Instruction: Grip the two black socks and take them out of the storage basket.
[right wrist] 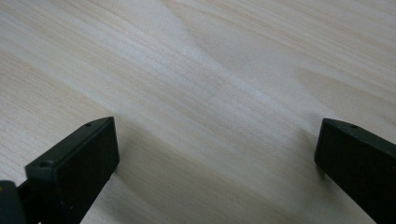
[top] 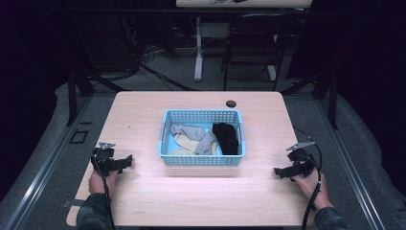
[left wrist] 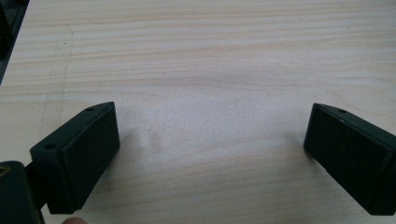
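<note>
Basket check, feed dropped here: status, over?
Both claws, left and right, open, empty. Blue basket mid-table holding socks, untouched. Nothing in the way.

High view: fixed above the person's edge of the worktop [top: 143, 110], facing forward and down, far enough to take in the whole top.
Left tongs [left wrist: 210, 140] view: rides the tongs, low, close to bare wood ahead of them.
Right tongs [right wrist: 215, 154] view: same, close.
Shared: the worktop surface.

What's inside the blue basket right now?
The blue basket holds grey socks, a cream sock and a black sock. Anything beneath them is covered.
</note>
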`<act>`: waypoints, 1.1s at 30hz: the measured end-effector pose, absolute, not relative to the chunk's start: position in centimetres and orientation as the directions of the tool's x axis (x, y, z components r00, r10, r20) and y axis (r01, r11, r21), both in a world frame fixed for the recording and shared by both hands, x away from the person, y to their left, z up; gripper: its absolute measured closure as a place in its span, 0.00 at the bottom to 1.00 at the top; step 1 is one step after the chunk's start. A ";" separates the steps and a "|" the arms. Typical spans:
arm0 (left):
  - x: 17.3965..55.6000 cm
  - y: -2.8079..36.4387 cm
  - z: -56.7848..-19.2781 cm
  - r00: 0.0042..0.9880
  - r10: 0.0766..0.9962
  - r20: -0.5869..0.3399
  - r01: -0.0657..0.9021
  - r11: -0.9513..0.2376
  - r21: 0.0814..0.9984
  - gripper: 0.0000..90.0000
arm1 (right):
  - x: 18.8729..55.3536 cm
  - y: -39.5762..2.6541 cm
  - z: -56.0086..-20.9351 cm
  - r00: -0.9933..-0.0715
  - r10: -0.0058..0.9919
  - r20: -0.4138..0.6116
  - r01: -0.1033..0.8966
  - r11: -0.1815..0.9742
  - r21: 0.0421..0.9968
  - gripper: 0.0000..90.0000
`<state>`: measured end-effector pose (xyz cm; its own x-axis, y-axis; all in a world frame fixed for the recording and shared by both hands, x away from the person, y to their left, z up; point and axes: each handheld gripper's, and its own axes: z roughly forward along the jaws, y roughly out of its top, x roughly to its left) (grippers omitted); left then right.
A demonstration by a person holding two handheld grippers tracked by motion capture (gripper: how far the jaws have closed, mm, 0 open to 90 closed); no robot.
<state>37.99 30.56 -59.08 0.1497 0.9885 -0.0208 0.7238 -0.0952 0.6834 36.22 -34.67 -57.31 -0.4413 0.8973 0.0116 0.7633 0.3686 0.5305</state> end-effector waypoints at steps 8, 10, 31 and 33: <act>38.0 30.6 -59.1 0.149 0.989 -0.021 0.724 -0.094 0.684 0.04 | 36.1 -34.7 -57.3 -0.436 0.900 0.009 0.765 0.366 0.530 0.00; 37.9 30.6 -59.1 0.150 0.989 -0.020 0.724 -0.096 0.683 0.04 | 36.1 -34.7 -57.4 -0.433 0.901 0.014 0.762 0.358 0.540 0.00; 38.0 30.6 -59.1 0.149 0.989 -0.021 0.724 -0.094 0.684 0.04 | 36.9 -34.5 -54.6 -0.478 0.879 -0.001 0.763 0.416 0.494 0.00; 38.0 30.6 -59.1 0.149 0.989 -0.021 0.724 -0.094 0.684 0.04 | 36.9 -34.5 -54.2 -0.480 0.877 0.003 0.761 0.415 0.499 0.00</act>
<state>37.96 30.56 -59.09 0.1487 0.9887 -0.0214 0.7236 -0.0941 0.6838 36.94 -34.50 -54.16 -0.4804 0.8770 0.0026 0.7606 0.4152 0.4991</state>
